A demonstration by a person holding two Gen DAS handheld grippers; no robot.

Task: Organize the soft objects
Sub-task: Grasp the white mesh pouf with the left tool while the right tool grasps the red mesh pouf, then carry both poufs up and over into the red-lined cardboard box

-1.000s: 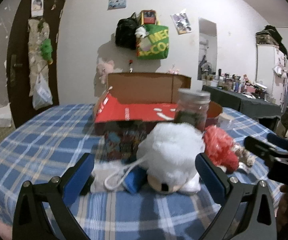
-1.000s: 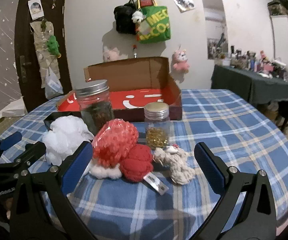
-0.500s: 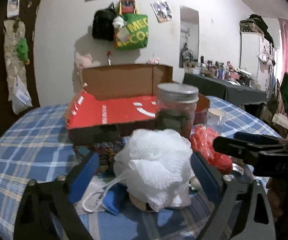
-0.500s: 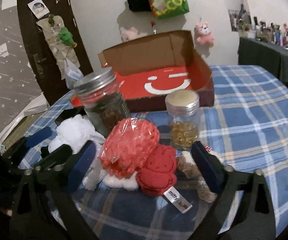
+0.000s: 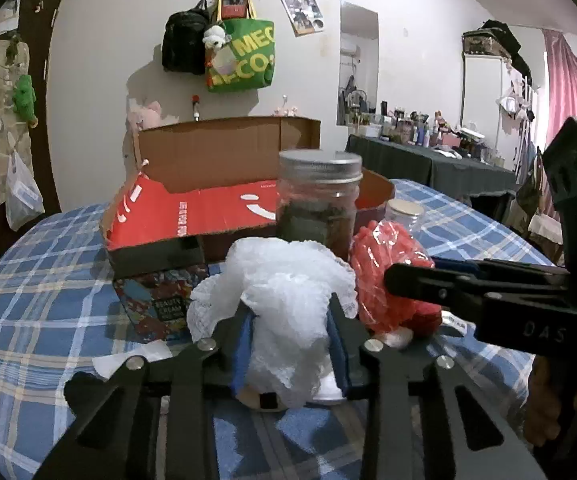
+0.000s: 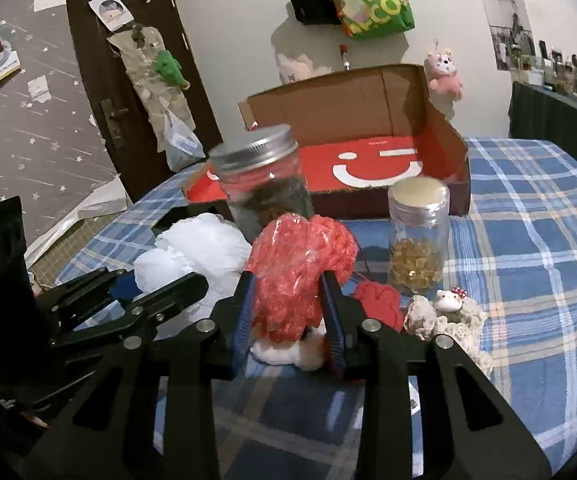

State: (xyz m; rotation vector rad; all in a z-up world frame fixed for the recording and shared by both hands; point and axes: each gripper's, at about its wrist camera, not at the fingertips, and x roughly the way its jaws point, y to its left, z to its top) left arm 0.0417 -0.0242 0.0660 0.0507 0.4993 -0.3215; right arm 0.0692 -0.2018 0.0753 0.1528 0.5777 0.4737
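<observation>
White mesh is bunching between the blue pads of the left gripper [image 5: 290, 344], whose jaws are closing on the white bath pouf [image 5: 284, 292] as it is sitting on the blue plaid worktop [image 5: 36, 300]. Beside it, the right gripper [image 6: 288, 316] is closing its jaws in the same way on the red bath pouf [image 6: 300, 256], the pads pressing into its sides. Just right of that, a red knitted toy [image 6: 380, 300] and a cream plush toy [image 6: 448, 312] are lying on the cloth. Behind the poufs, a large jar [image 6: 264, 184] with a metal lid and a small jar [image 6: 418, 236] of amber beads are standing upright. Farther back, an open cardboard box [image 6: 368, 152] with a red inside is resting on the worktop.
</observation>
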